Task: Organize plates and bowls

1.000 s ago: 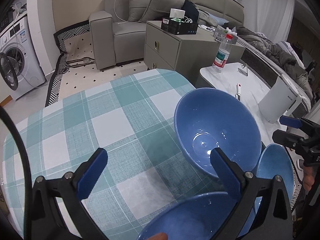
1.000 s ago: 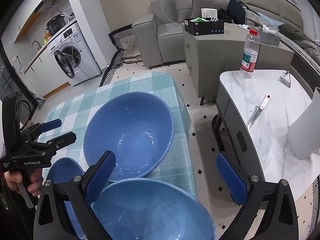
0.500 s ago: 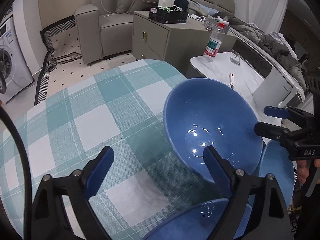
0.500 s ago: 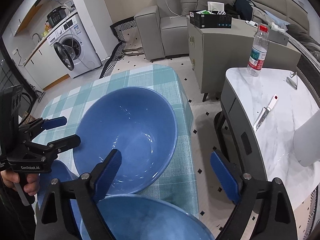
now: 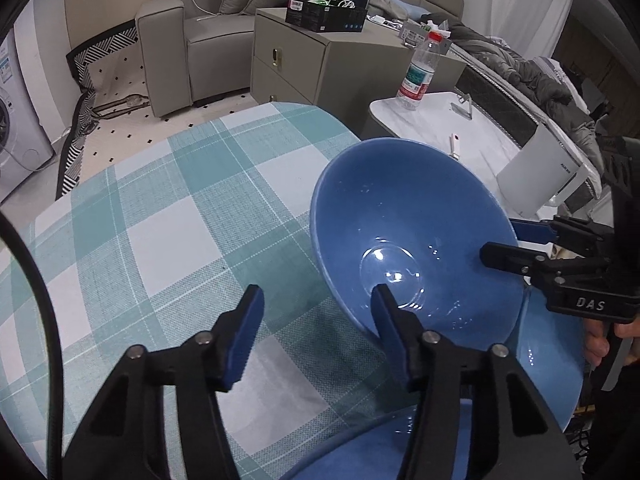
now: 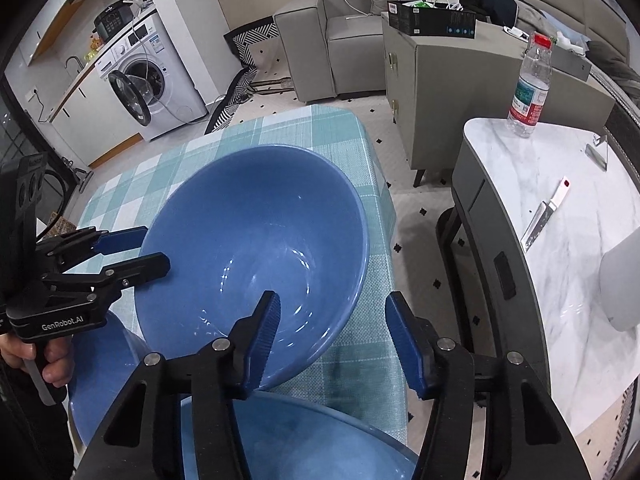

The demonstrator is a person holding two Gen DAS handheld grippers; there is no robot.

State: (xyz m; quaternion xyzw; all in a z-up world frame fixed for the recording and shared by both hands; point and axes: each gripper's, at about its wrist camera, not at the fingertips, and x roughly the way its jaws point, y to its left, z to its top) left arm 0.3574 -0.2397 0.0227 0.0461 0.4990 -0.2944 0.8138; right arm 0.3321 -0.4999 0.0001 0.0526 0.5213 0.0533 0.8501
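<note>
Both tongs closing astride bowl rim

Your footage looks evenly lit from overhead, kinda cool indoor light, nothing blown out. You get small white glare spots in the bottom of the big blue bowl, and a soft shadow spreads under it on the checked tablecloth. Both views are sharp in the middle with no motion blur. Your fisheye bends straight lines hard near the edges, and the corners go to black vignette.
</note>
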